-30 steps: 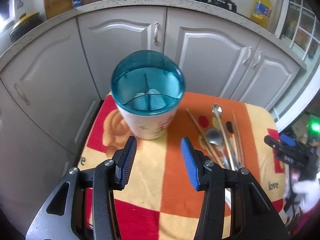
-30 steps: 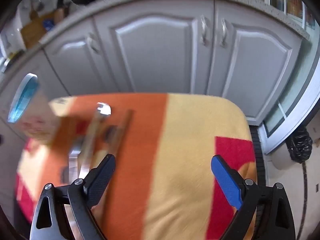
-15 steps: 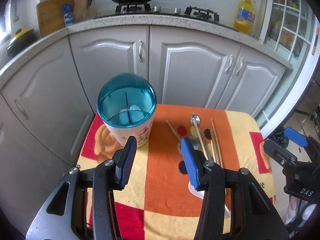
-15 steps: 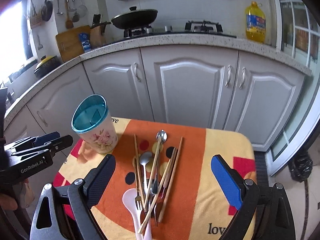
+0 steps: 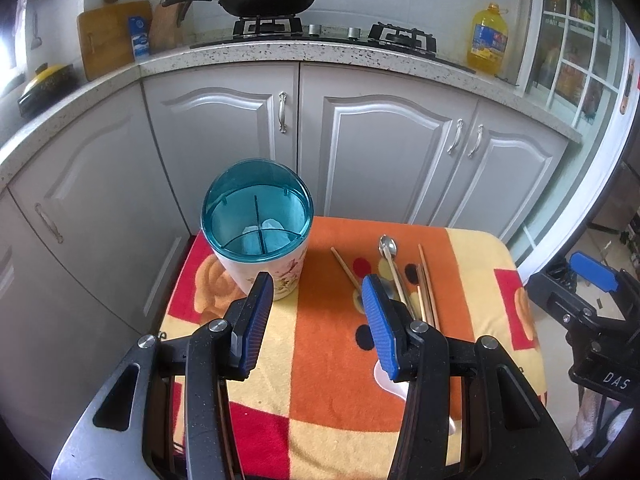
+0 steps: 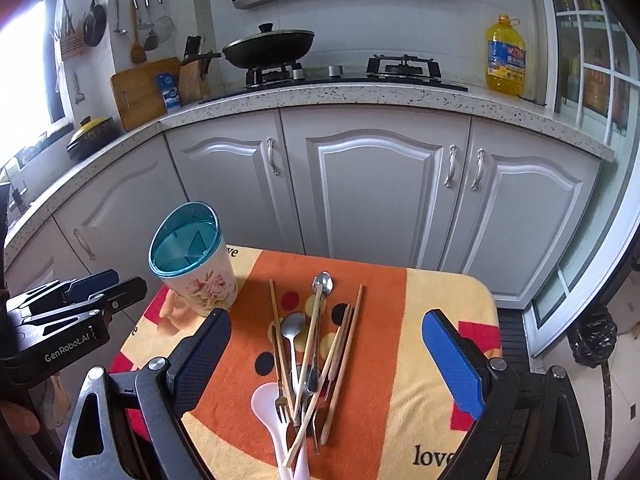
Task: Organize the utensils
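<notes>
A floral utensil holder with a teal divided rim stands at the table's far left; it also shows in the left wrist view. A loose pile of utensils lies mid-table: wooden chopsticks, metal spoons, a fork and a white plastic spoon. My left gripper is open and empty, above the table in front of the holder. My right gripper is wide open and empty, raised above the pile.
The small table is covered with an orange, yellow and red cloth. Grey kitchen cabinets stand close behind it. A counter with a stove and a black pan lies beyond. A black bag sits on the floor at the right.
Both grippers have pulled back and risen from the table, so the views now take in the counter and stove. The holder and utensils have not moved.
</notes>
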